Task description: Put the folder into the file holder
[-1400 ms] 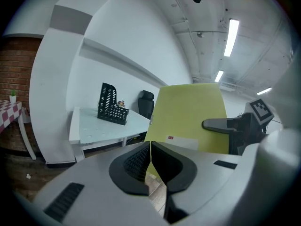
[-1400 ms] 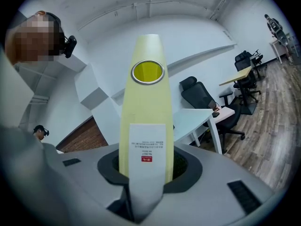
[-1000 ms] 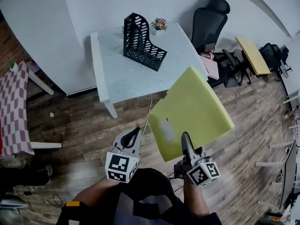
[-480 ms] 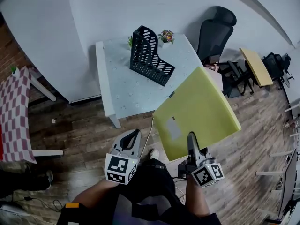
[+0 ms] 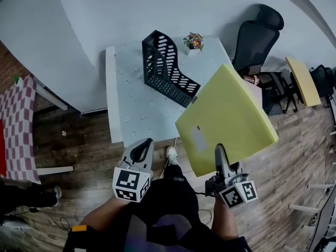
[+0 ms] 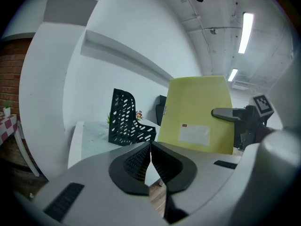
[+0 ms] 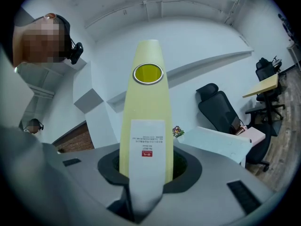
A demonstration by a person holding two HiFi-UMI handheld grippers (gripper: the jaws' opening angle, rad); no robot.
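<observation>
Here, right gripper (image 5: 221, 152): low on the near right, just ahead of the person's body, with its marker cube nearest the person and its jaws pointing away and up; they are pinched on the folder's near lower edge.
Folder (image 5: 228, 117): yellow-green and held in the air on the right, with its broad face tilted up toward the head camera. A white label sits close to the gripped edge. In the head view its far corner overlaps the table's near right edge; it is outside the file holder.
Folder spine (image 7: 143, 126): in the right gripper view it rises straight out from between the jaws. It carries a white printed label with a round ring hole (image 7: 148, 74) higher up.
Left gripper (image 5: 140, 150): low on the near left, level with the other gripper and apart from the folder. Its jaws are pressed together with nothing between them and point toward the table.
Arms: both forearms reach forward from the bottom of the head view, elbows bent, one behind each gripper.
File holder (image 5: 165, 70): black and perforated, standing upright on the far half of the table. Its tall back is on the far left and its low front faces near right.
Table (image 5: 126, 109): white, beyond both grippers, standing on a wooden floor (image 5: 79, 140).
Plant (image 5: 193, 41): a small pot at the table's far edge, right of the file holder.
Chair (image 5: 257, 35): black office chair, far right of the table.
</observation>
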